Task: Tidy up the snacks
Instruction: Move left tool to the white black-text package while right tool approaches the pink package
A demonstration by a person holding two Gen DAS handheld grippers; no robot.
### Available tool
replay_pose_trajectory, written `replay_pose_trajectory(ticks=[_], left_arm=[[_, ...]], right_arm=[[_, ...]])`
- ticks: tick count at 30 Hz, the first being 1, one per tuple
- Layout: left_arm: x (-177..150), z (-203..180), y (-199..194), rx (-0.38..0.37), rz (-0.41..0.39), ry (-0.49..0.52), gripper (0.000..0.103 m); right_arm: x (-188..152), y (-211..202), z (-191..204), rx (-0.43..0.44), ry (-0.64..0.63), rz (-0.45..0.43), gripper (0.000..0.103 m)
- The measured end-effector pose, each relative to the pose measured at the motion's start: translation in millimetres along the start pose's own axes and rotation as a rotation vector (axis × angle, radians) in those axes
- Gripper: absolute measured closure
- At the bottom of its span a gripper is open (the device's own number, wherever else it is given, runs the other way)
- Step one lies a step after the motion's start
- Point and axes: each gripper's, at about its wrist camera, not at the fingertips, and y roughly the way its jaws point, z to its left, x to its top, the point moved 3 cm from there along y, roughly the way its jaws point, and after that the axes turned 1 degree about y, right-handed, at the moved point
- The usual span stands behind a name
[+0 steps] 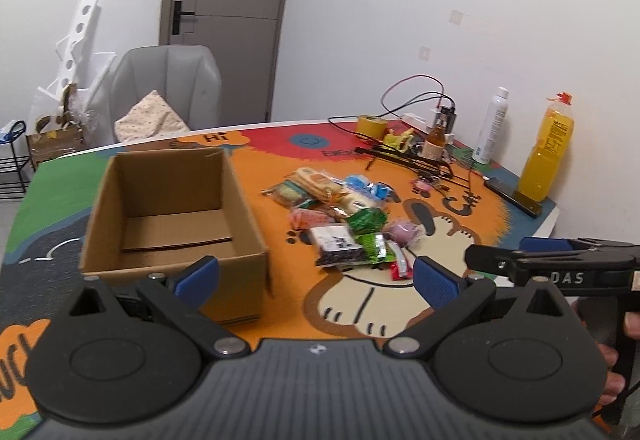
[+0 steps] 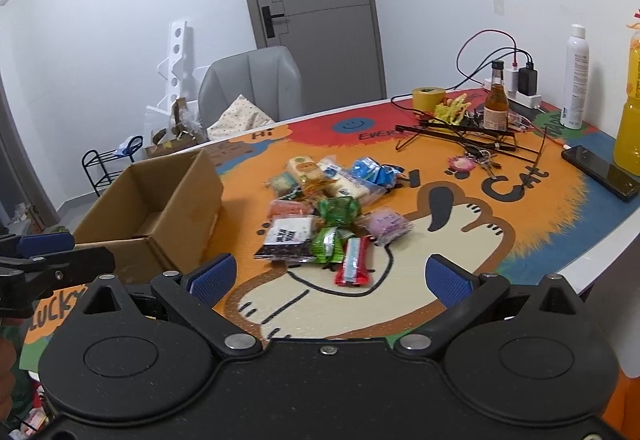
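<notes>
A pile of wrapped snacks [image 1: 344, 215] [image 2: 328, 207] lies mid-table on the cartoon mat: green packets, a dark bag, a red bar [image 2: 352, 266], blue and purple packs. An empty cardboard box [image 1: 172, 211] [image 2: 156, 211] stands to their left. My left gripper [image 1: 316, 276] hovers open near the box's front right corner, nothing between its blue pads. My right gripper [image 2: 340, 276] is open too, just short of the red bar. The right gripper [image 1: 560, 260] also shows in the left wrist view, at its right side.
At the table's far right stand a yellow tape roll [image 2: 428, 97], a small brown bottle [image 2: 496, 103], a white spray can [image 2: 576, 75], an orange drink bottle [image 2: 632, 99], a phone [image 2: 600, 171], black hangers and cables. A grey chair [image 1: 168, 87] sits behind the table.
</notes>
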Motion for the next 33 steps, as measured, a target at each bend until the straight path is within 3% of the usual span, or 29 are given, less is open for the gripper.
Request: replay_pose_trajectory(ticks=[17, 25, 33], left_arm=[[5.3, -29.3, 58.6, -0.05, 0.0, -0.017, 0.003], [4.5, -35.5, 93.5, -0.06, 0.018, -0.023, 0.014], [0.2, -33.7, 130.8, -0.045, 0.069, -0.049, 0.025]], right_arm=[[0.2, 32.3, -46.4, -0.022, 0.08, -0.003, 0.0], [-3.2, 58.4, -63.9, -0.006, 0.109, 0.004, 0.002], [-1.8, 87.2, -76.2, 0.02, 0.12, 0.026, 0.012]])
